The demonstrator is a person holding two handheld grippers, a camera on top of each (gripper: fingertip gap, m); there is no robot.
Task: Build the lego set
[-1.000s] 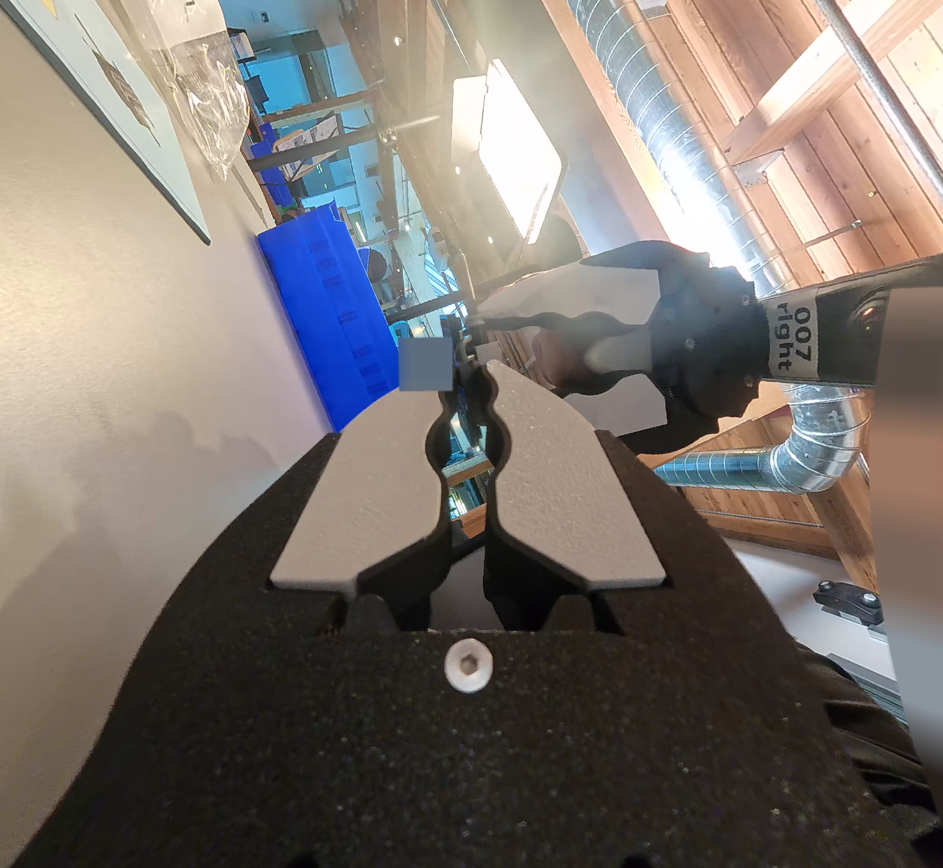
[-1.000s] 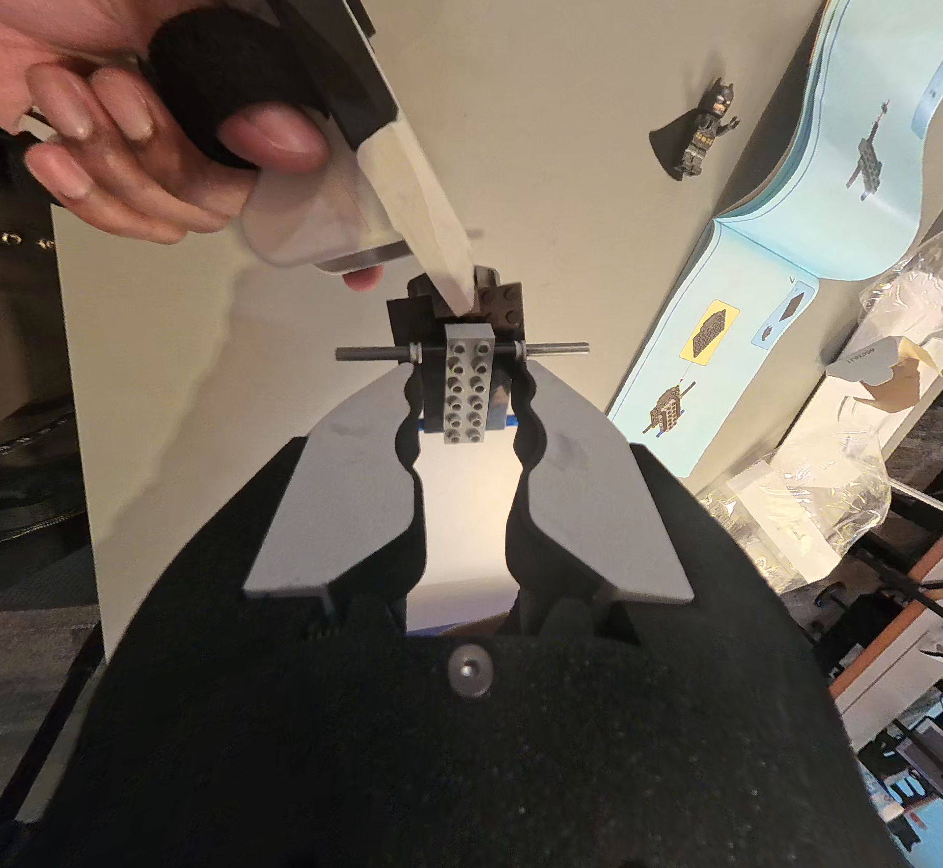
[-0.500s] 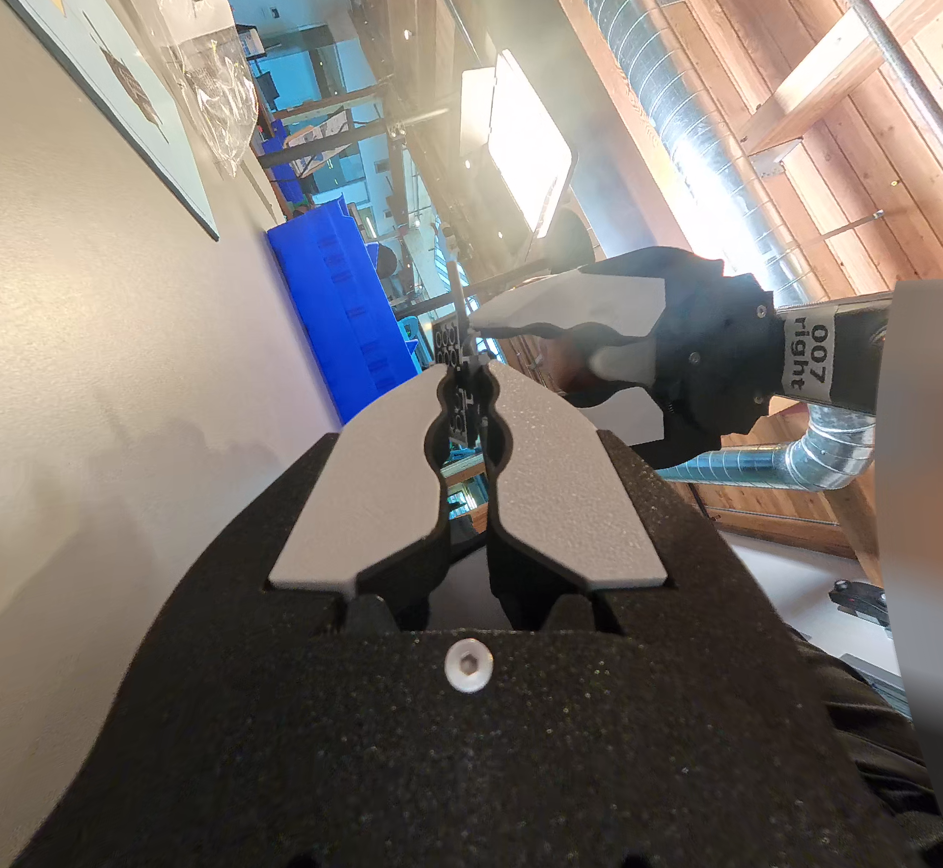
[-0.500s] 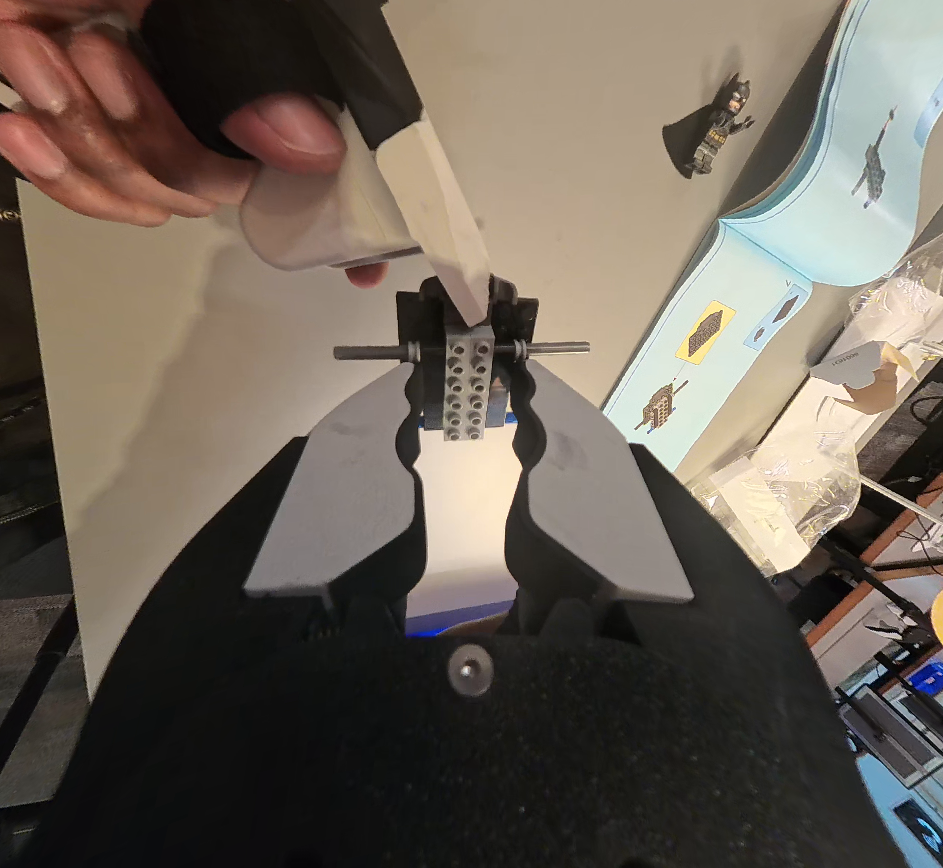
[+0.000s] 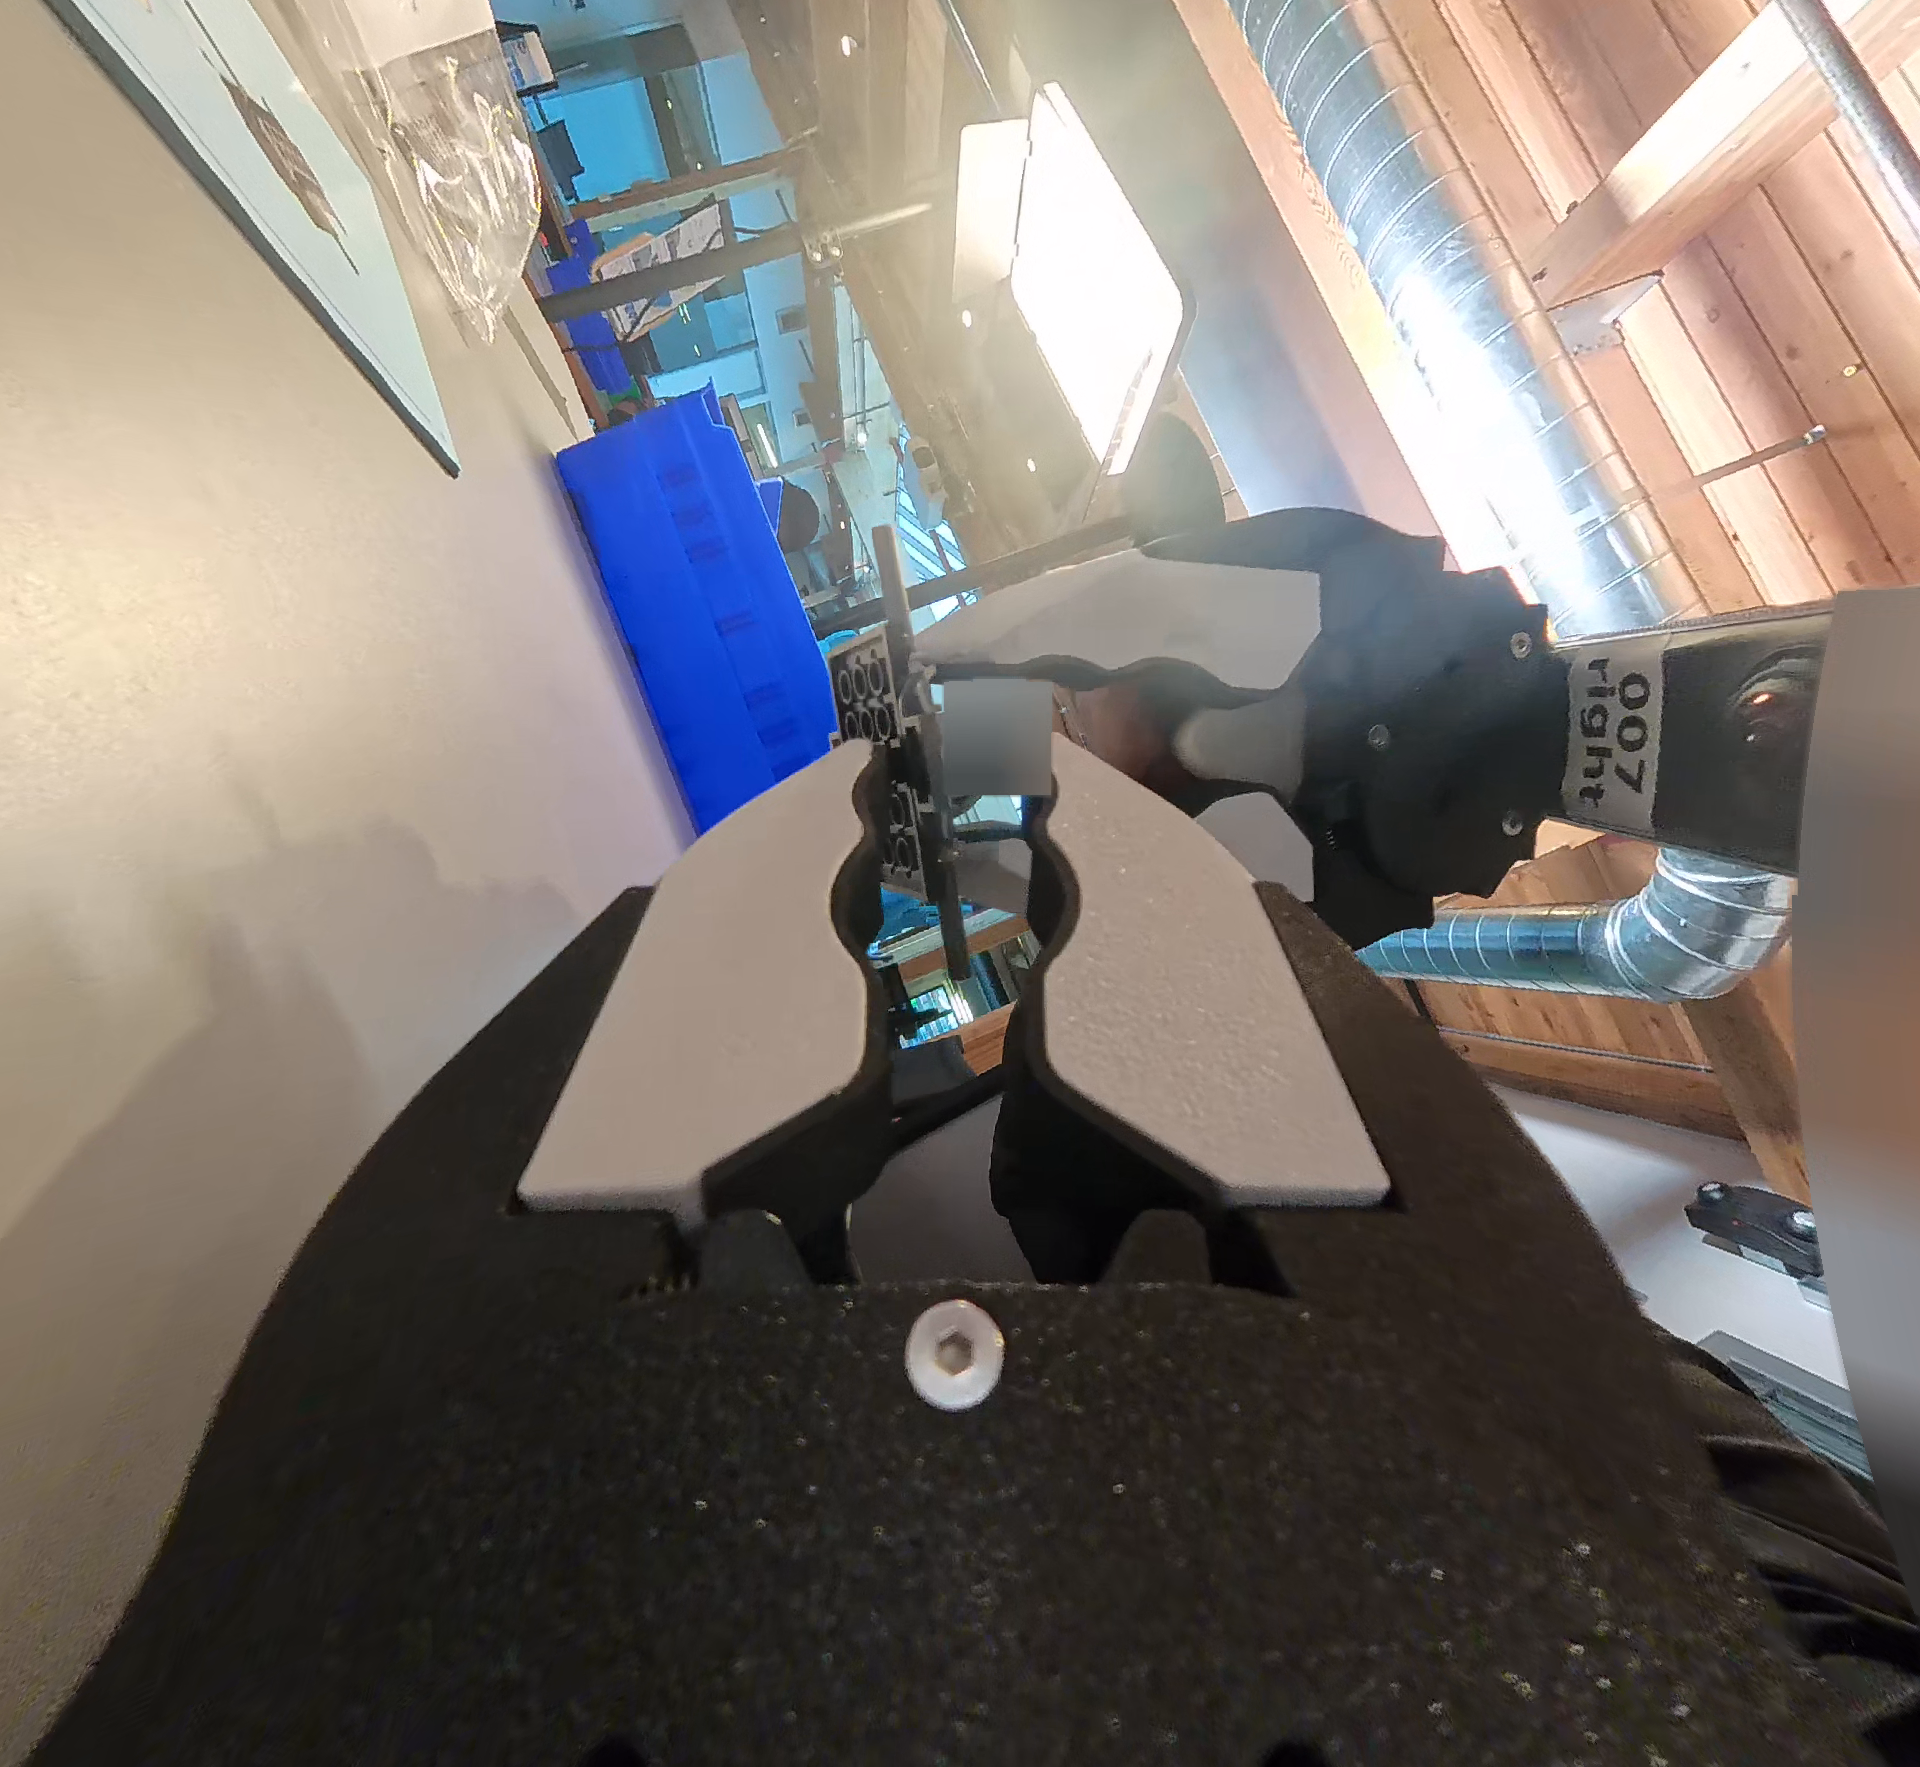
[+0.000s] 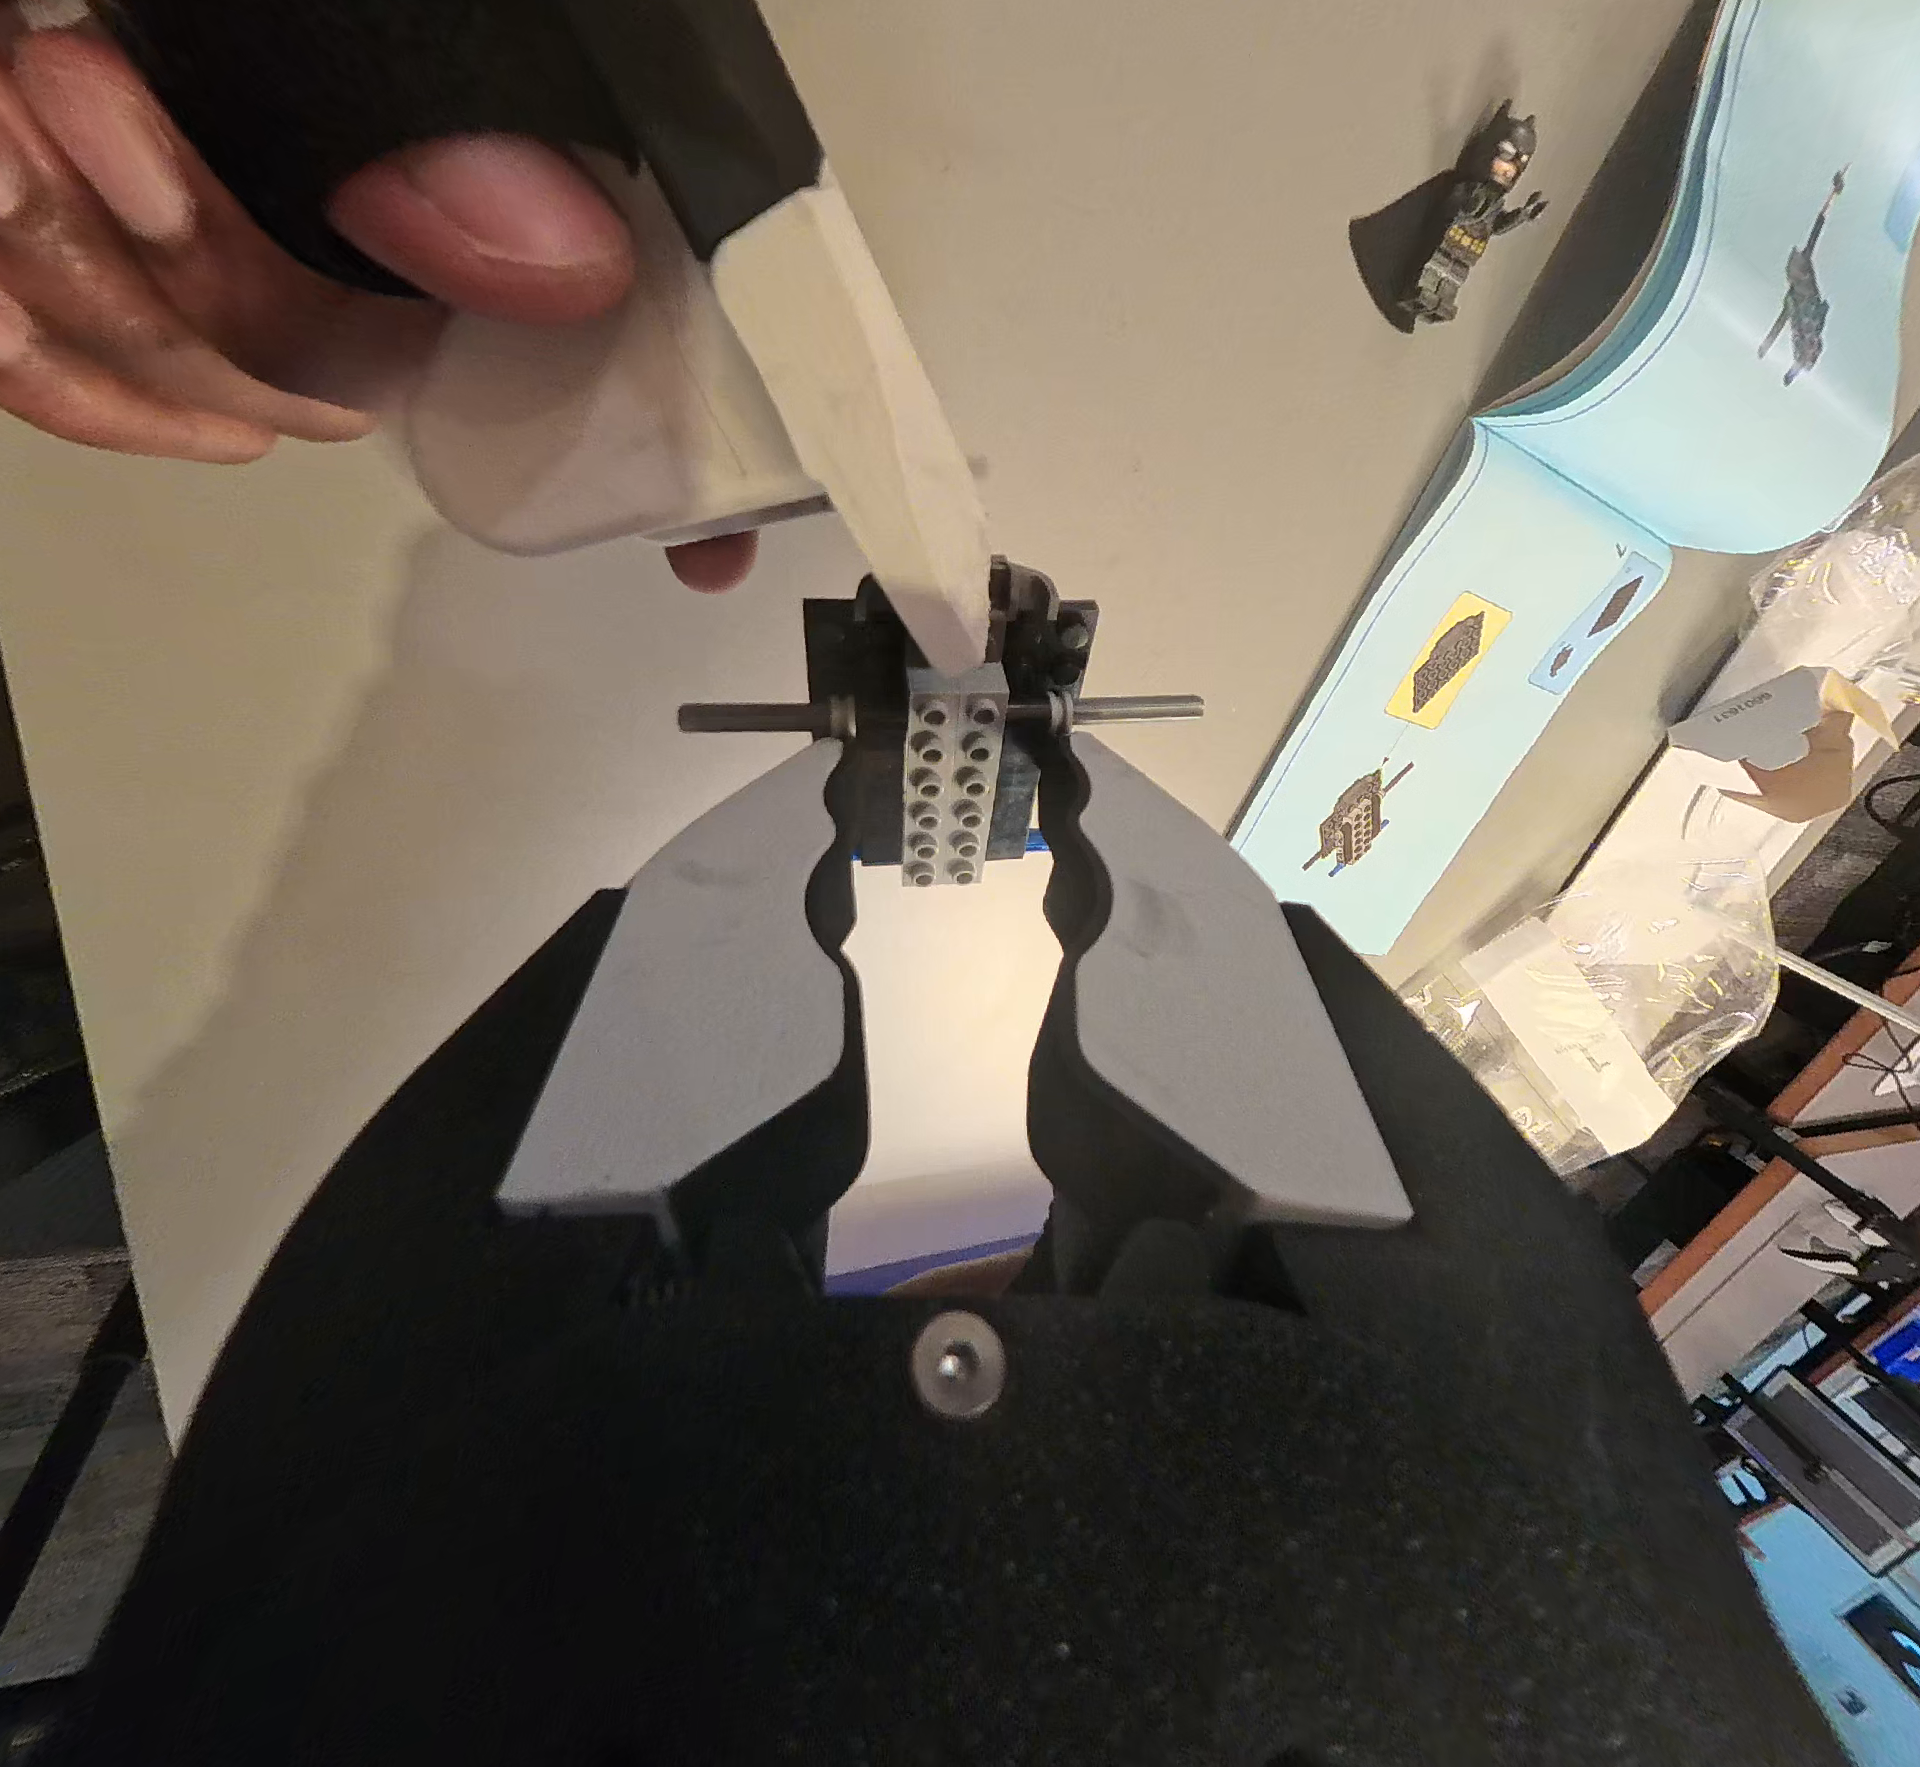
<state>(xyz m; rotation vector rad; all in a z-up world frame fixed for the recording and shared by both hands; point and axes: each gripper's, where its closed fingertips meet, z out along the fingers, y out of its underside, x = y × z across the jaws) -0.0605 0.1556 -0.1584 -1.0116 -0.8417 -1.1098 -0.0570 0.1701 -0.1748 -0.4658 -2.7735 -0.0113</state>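
1. My right gripper [image 6: 951,761] clamps a small toy-brick assembly [image 6: 951,782]: a light grey studded brick on darker grey and black plates, with a thin dark axle [image 6: 1132,707] running crosswise through it. Both pads press against the dark sides of the assembly, which is held up above the table.
2. My left gripper [image 5: 951,787] comes at the far end of the assembly. Its fingers stand parted; the black plate edge and axle sit between them, close to the left pad, with a clear gap on the other side, so it grips nothing.
3. In the right wrist view, one pale left fingertip [image 6: 935,616] touches the top end of the grey brick, and a hand [image 6: 208,263] holds that gripper.
4. Beyond the assembly, on the beige table [image 6: 1143,159], lies a caped black minifigure [image 6: 1455,231].
5. Right of the assembly lies an open light-blue instruction booklet [image 6: 1558,626], with clear plastic bags [image 6: 1621,990] past it.
6. In the left wrist view, a blue bin [image 5: 707,616] stands behind the assembly.
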